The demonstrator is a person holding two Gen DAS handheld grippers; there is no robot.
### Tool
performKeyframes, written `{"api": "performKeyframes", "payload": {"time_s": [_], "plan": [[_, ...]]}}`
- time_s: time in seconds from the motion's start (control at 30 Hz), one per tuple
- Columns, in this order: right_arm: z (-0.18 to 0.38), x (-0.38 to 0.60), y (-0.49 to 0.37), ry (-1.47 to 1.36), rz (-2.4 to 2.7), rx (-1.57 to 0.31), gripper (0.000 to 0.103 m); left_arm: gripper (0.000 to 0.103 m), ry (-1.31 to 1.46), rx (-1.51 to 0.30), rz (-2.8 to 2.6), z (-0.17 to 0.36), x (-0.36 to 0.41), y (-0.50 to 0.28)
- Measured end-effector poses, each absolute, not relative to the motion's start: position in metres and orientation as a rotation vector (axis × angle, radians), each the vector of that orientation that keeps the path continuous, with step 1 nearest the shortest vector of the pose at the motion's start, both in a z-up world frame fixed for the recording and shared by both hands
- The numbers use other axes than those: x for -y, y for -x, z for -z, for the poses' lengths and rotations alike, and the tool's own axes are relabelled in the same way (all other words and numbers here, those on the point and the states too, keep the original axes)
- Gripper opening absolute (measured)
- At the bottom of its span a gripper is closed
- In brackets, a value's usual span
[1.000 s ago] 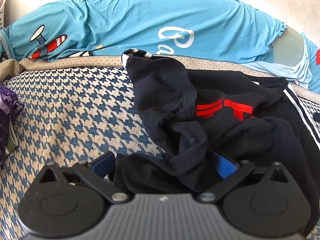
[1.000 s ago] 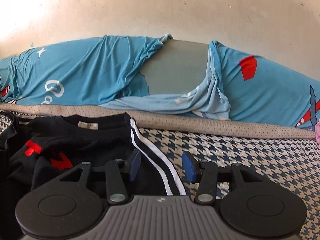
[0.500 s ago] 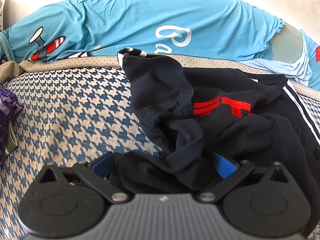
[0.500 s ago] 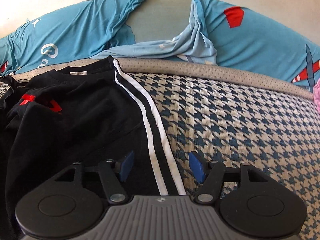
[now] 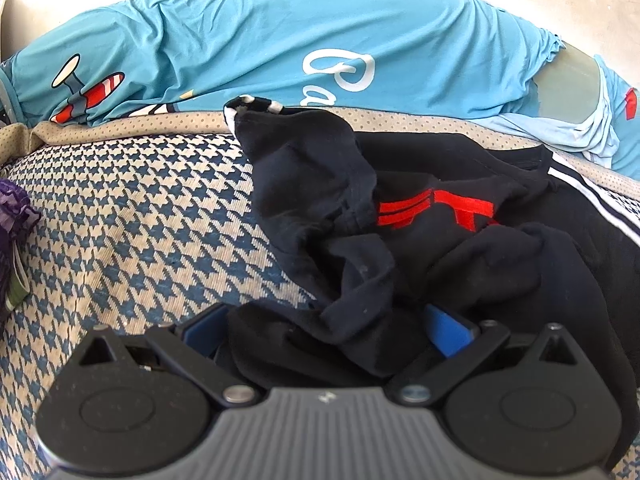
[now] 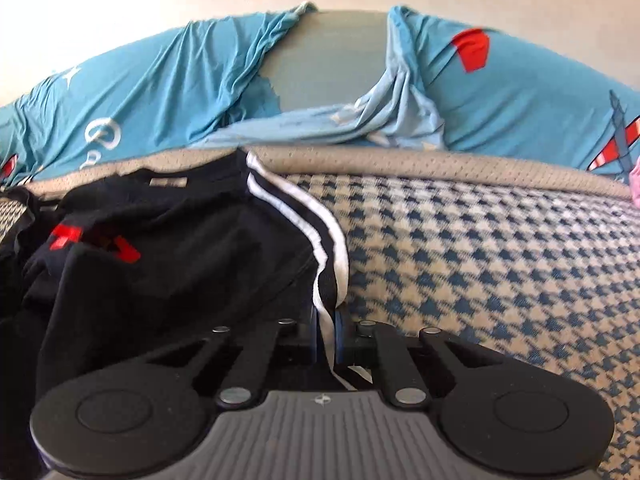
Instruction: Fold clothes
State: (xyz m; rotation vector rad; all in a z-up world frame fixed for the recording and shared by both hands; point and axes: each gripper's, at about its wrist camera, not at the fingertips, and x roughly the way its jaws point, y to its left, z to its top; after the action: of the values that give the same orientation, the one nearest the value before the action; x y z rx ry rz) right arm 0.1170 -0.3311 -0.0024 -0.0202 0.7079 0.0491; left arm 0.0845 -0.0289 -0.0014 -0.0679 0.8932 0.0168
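A black shirt with a red print and white side stripes lies crumpled on the houndstooth bed cover. In the left wrist view my left gripper stands open, its blue pads wide apart, with a bunched fold of the shirt lying loosely between them. In the right wrist view the jaws of my right gripper are closing. Their pads pinch the white-striped edge of the black shirt, which pulls up into a ridge toward the pads.
A blue sheet with plane and star prints is heaped along the wall behind the bed. A purple garment lies at the left edge, something pink at the far right. Bare houndstooth cover spreads right of the shirt.
My right gripper dipped toward the shirt's striped edge, then went from open to closed on it, and the edge now bunches. The left gripper and its cloth have not moved.
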Motion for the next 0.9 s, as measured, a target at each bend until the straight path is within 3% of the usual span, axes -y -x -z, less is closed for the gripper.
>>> {"api": "performKeyframes", "payload": {"time_s": [0.5, 0.8, 0.9], "plan": [[-0.023, 0.364, -0.149, 0.000, 0.165, -0.541, 0.008, 0.103, 0.071, -0.899, 0.046, 0.001, 0.034, -0.083], [0.012, 0.362, -0.178, -0.022, 0.249, -0.691, 0.008, 0.103, 0.032, -0.915, 0.122, 0.003, 0.045, -0.079], [0.003, 0.361, -0.174, -0.030, 0.245, -0.656, 0.016, 0.103, 0.052, -0.912, 0.117, 0.001, 0.042, -0.079]]}}
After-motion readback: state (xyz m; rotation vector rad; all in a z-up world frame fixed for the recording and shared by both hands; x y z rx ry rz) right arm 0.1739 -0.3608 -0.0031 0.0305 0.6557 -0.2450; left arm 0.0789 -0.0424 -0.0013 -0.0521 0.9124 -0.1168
